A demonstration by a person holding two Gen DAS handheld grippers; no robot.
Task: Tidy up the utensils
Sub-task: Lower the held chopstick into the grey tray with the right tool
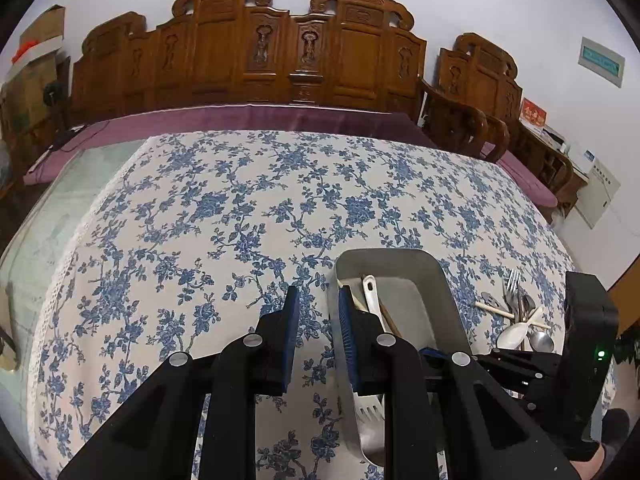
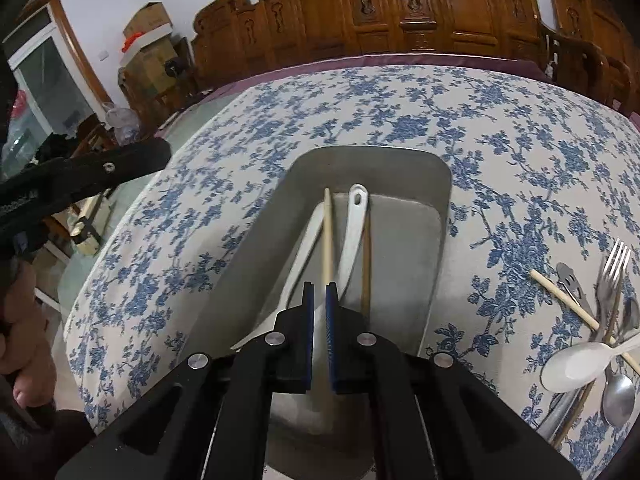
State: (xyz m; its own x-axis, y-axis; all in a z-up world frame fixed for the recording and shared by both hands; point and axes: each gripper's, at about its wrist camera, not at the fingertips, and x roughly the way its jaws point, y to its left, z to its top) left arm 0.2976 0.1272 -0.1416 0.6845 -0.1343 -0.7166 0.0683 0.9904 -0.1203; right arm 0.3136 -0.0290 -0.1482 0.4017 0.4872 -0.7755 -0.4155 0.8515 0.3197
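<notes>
Right wrist view shows your right claw (image 2: pixel 319 292) nearly closed and empty over the metal tray (image 2: pixel 436 184), so next fetch the pile of cutlery (image 2: pixel 600 320) at right.

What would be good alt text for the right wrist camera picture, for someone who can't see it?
A grey rectangular metal tray on a blue-and-white floral tablecloth holds white plastic utensils and wooden chopsticks; the right gripper hovers over it, fingers nearly together and holding nothing. A loose pile of metal forks and spoons lies on the cloth at right.
</notes>
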